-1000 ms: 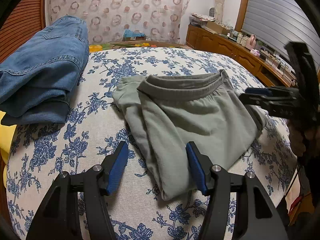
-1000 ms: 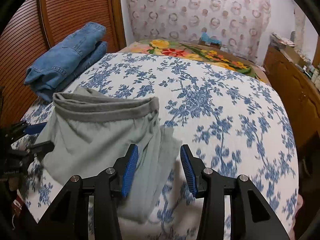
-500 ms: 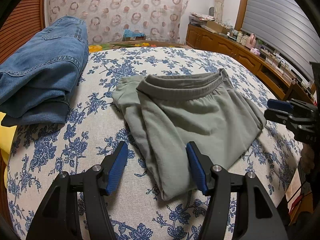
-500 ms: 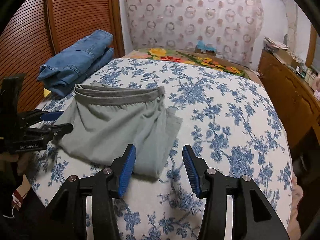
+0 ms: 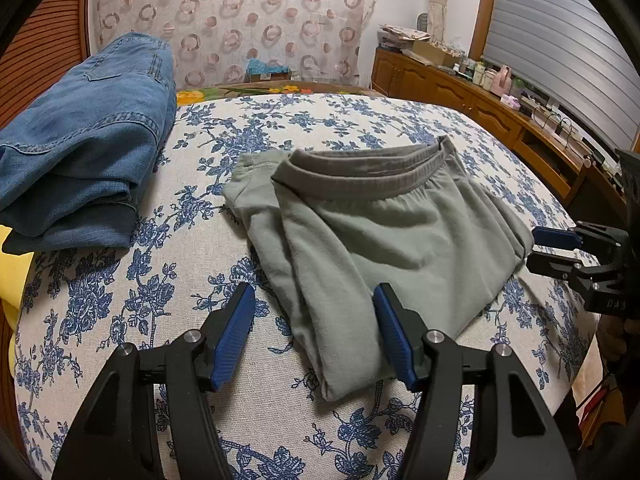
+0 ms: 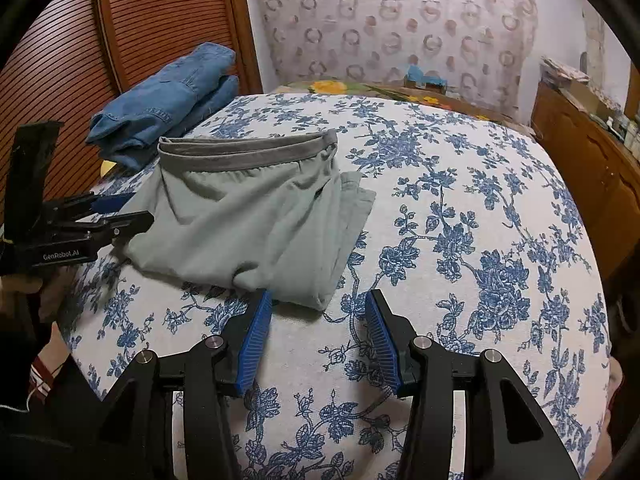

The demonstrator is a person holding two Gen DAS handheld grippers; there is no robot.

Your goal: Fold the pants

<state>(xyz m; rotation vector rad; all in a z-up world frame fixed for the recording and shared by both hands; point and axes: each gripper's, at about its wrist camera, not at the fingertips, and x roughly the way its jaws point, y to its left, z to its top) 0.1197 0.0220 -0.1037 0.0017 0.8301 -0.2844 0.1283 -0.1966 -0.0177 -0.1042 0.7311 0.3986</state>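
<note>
Grey-green pants (image 5: 384,240) lie folded on bed (image 5: 120,300), waistband away from both grippers. Left gripper (image 5: 314,332) jaws spread, empty, near corner between them. Right gripper (image 6: 318,332) jaws spread, empty, just short of opposite corner.

— That was a home bedroom: a bed under a blue-flowered white cover (image 5: 320,128), folded blue denim jeans (image 5: 80,136).

— Agreed, a cluttered wooden sideboard (image 5: 460,92) and a ring-patterned curtain (image 6: 400,20) stood behind.

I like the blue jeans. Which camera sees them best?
The left wrist view: the folded jeans lie large and close, with pocket and seams clear on the flowered bed. In the right wrist view the jeans look smaller, behind the green pants.
</note>
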